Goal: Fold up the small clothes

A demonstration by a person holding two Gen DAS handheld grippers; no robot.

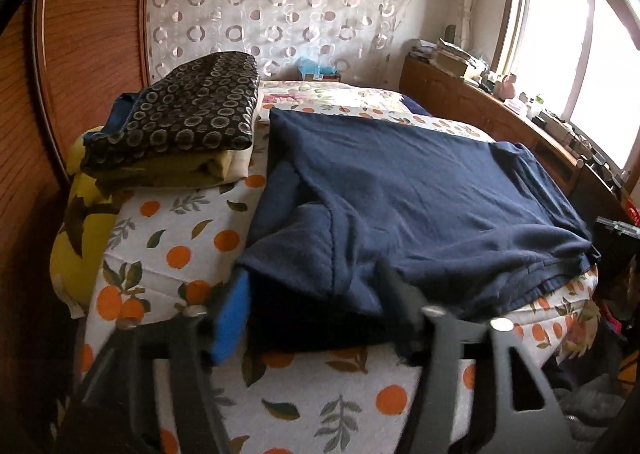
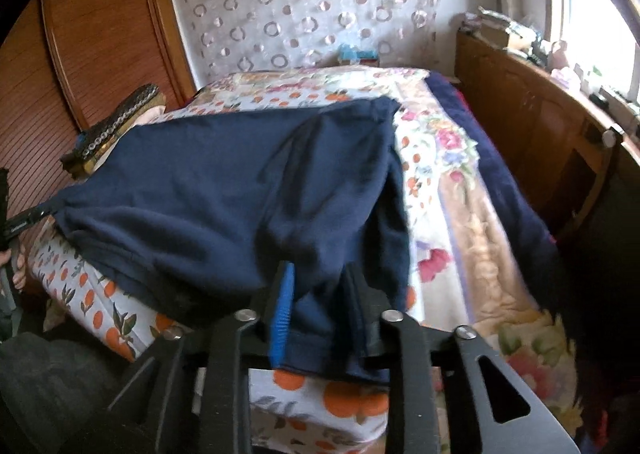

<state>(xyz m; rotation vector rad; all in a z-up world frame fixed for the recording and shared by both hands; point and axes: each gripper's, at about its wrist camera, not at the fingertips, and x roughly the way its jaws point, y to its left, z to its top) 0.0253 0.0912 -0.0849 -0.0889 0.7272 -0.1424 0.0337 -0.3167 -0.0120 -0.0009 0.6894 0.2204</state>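
Note:
A navy garment (image 1: 400, 190) lies spread on the bed's orange-print sheet (image 1: 168, 238), with its sides folded in over the middle. My left gripper (image 1: 316, 294) is at the garment's near left edge. Its jaws stand wide apart, the blue pad (image 1: 230, 318) sits just outside the cloth, and nothing is pinched. In the right wrist view the same garment (image 2: 208, 190) fills the middle. My right gripper (image 2: 320, 286) is at its near right corner, jaws partly apart, with a loose fold of navy cloth hanging between the fingers. The left gripper (image 2: 24, 218) shows at the far left edge.
A stack of folded cloths (image 1: 180, 122) with a dark ring pattern on top sits at the bed's left, above a yellow pillow (image 1: 76, 238). A wooden wardrobe (image 1: 92, 34) stands at the left. A cluttered wooden cabinet (image 2: 532, 126) runs under the window. A floral quilt (image 2: 460, 190) covers the bed's right.

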